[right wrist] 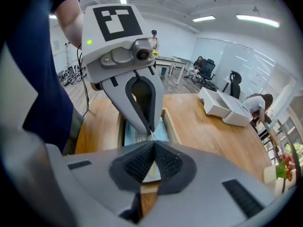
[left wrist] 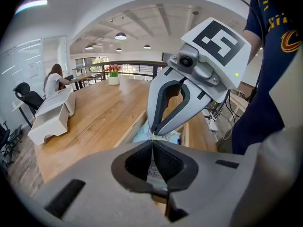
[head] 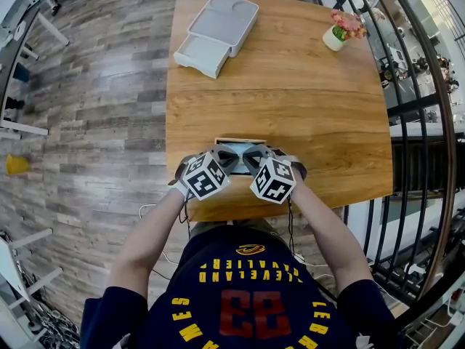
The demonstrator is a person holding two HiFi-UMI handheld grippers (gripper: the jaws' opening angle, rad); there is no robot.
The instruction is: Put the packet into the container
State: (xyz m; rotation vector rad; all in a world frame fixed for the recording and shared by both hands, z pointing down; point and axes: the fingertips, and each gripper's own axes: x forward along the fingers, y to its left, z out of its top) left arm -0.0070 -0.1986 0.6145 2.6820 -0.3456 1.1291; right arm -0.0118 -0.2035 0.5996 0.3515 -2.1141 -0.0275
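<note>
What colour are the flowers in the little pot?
Pink, with some green leaves; the head view shows the flowers best.

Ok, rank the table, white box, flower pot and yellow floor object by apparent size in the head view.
table
white box
flower pot and yellow floor object look much alike; the floor is farther, so unranked

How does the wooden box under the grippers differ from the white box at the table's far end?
The open light-wood box sits at the near edge of the wooden table, beneath the left gripper and right gripper; the white plastic box stands at the far left corner, clear of both. The wooden box shows a pale blue packet inside; the white box's contents can't be seen. Both are rectangular and rest on that table.
</note>
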